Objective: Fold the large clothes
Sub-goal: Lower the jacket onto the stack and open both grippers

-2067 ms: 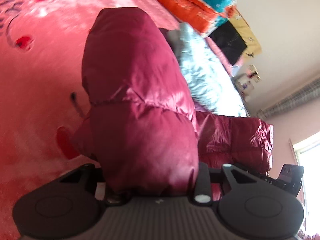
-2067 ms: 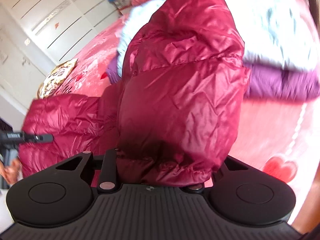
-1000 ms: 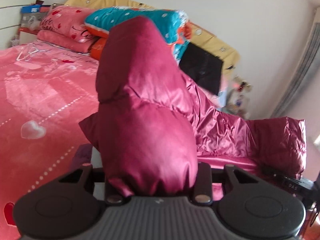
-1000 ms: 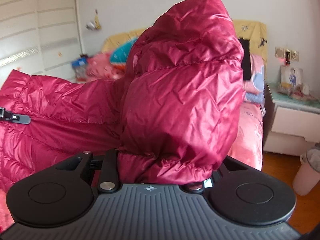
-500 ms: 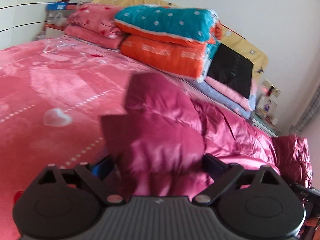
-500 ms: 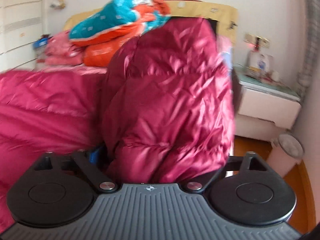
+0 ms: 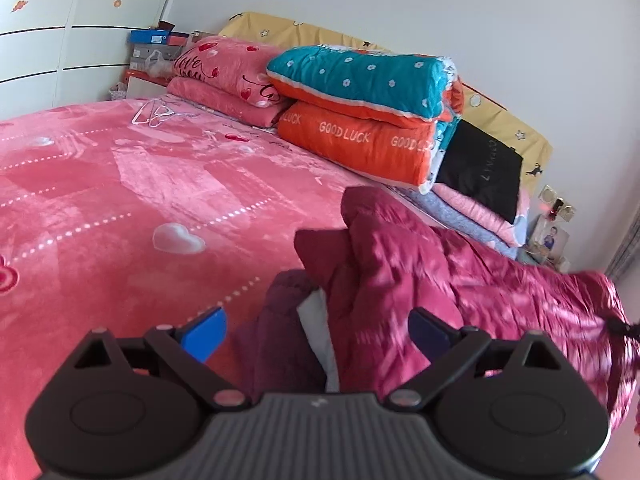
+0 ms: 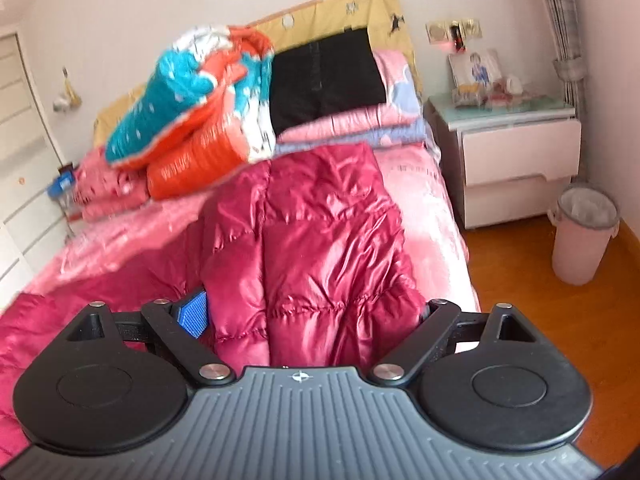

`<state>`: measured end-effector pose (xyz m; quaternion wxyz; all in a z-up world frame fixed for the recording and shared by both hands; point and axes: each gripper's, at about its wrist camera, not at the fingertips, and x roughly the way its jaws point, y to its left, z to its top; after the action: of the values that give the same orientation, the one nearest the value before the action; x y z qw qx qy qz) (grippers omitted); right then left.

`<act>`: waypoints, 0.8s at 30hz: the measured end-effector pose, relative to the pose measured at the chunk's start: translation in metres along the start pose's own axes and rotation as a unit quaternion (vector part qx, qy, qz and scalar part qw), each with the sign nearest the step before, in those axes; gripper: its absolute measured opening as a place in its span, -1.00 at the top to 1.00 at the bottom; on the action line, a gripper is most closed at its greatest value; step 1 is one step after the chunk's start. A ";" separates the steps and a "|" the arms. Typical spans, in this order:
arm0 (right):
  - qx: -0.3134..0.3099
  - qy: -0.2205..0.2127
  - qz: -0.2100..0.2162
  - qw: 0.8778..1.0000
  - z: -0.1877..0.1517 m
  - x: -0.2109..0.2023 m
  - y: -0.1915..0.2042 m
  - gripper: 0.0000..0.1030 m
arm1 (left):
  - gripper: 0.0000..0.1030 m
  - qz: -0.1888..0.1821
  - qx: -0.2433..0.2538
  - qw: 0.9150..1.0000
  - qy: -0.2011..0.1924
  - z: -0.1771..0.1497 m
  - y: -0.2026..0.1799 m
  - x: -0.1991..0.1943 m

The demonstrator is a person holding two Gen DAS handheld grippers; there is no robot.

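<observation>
Nearest to me, the left gripper [image 7: 316, 330] has its fingers [image 7: 204, 332] spread wide, and they hold nothing. Between them I see a purple garment [image 7: 280, 332] with a white lining, and the edge of the red down jacket [image 7: 400, 280] lies close to the right-hand finger; I cannot tell if it touches the pad. The right gripper [image 8: 312, 316] is wide too, its blue finger pad [image 8: 194, 314] just beside the left fold of the jacket [image 8: 316, 248]. The jacket sits in the gap between both fingers, not pinched. It lies on the bed [image 7: 100, 200], spread over the pink blanket, with a sleeve folded over the body and the fabric reaching toward the far right edge of the bed. Behind it, at the head of the bed, I see a stack of folded quilts [image 7: 368, 112] in teal and orange, beside pink pillows [image 7: 224, 72]. Farther right stand a white nightstand [image 8: 516, 160] and a pink bin [image 8: 584, 232] on the wooden floor.
</observation>
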<state>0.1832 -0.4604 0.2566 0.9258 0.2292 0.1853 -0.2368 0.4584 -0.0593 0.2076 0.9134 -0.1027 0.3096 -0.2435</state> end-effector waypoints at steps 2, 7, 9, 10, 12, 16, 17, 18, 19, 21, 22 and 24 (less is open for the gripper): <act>-0.005 0.002 0.000 1.000 -0.001 -0.012 -0.001 -1.00 | -0.89 0.000 0.011 1.000 -0.001 -0.011 -0.004 -0.008; 0.016 0.012 0.001 1.000 -0.009 -0.018 -0.009 -1.00 | -0.89 -0.016 0.027 1.000 -0.001 -0.036 -0.017 -0.026; -0.031 0.076 -0.032 0.996 -0.020 0.003 -0.003 -1.00 | -0.89 -0.026 0.027 0.999 0.000 -0.043 -0.021 -0.029; -0.041 0.106 -0.036 0.993 -0.028 0.009 -0.002 -1.00 | -0.89 -0.028 0.029 0.999 0.000 -0.046 -0.024 -0.030; -0.053 0.125 -0.046 0.990 -0.042 0.013 -0.003 -1.00 | -0.89 -0.029 0.047 0.998 -0.003 -0.050 -0.033 -0.031; -0.047 0.094 -0.015 0.994 -0.050 0.000 -0.005 -1.00 | -0.89 -0.055 0.060 0.997 -0.008 -0.052 -0.051 -0.030; -0.043 0.077 -0.004 0.996 -0.050 -0.006 -0.006 -1.00 | -0.89 -0.059 0.064 0.996 -0.010 -0.053 -0.057 -0.028; -0.042 0.056 0.004 0.998 -0.050 -0.012 -0.007 -1.00 | -0.89 -0.063 0.068 0.996 -0.011 -0.053 -0.062 -0.026; -0.045 0.037 0.008 0.998 -0.050 -0.021 -0.006 -1.00 | -0.89 -0.068 0.072 0.995 -0.012 -0.053 -0.067 -0.024; -0.052 0.006 0.010 0.999 -0.049 -0.034 -0.007 -1.00 | -0.89 -0.076 0.078 0.994 -0.012 -0.054 -0.076 -0.020; -0.048 -0.006 0.011 0.999 -0.050 -0.039 -0.010 -1.00 | -0.89 -0.078 0.080 0.994 -0.012 -0.055 -0.080 -0.018; -0.034 -0.030 0.012 0.999 -0.050 -0.051 -0.018 -1.00 | -0.89 -0.080 0.086 0.993 -0.013 -0.056 -0.085 -0.015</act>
<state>0.1205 -0.4306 0.2320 0.9409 0.1927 0.1625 -0.2262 0.3806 -0.1271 0.2000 0.9004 -0.0514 0.2665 -0.3399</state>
